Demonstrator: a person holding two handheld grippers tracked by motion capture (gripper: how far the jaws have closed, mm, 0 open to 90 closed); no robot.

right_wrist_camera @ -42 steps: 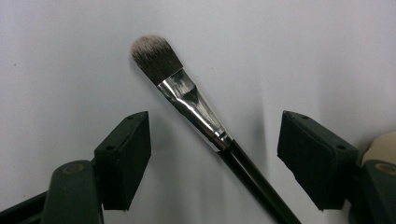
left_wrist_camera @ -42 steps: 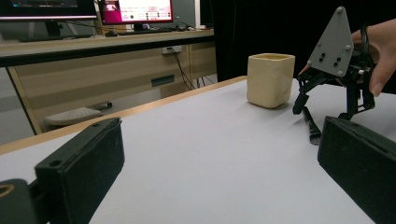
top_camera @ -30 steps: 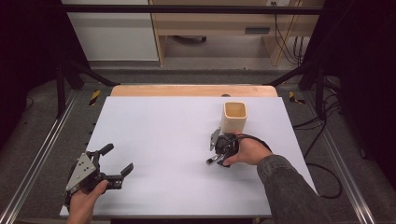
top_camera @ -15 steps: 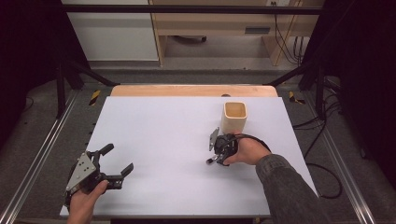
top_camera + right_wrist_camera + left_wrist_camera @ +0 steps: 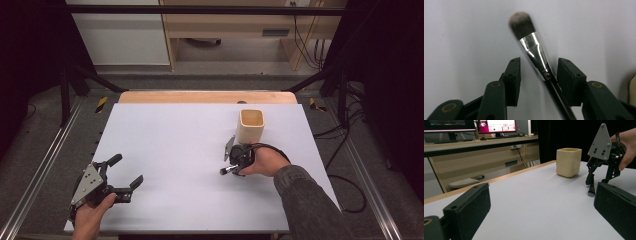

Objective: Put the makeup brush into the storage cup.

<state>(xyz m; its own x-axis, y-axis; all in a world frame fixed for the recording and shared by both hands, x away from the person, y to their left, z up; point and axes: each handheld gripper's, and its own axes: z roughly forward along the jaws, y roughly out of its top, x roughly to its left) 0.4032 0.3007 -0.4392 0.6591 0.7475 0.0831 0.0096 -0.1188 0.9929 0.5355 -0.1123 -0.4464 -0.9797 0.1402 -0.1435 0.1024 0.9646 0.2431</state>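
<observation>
Right gripper (image 5: 537,80) pointed down at the table (image 5: 165,135), jaws narrowed partway; they have just been closing, and a makeup brush (image 5: 536,57) lies between them. Compared with the high view a second ago, the hand itself sits at the same spot beside the cup (image 5: 251,125), so the change is in the jaw gap alone. Judgement: this is the closing phase of a pick on the brush, not yet a grip. In the right gripper view the brush runs diagonally through the gap, bristle head out past the fingertips, metal collar level with them, dark handle passing close along the inner face of the right-hand finger (image 5: 569,80); a clear gap remains to the left-hand finger (image 5: 512,80). Neither pad visibly presses on it. Brush lies flat on the table. Left gripper (image 5: 127,172) rests at the near left corner, jaws wide, nothing between them, well apart from brush and cup.
</observation>
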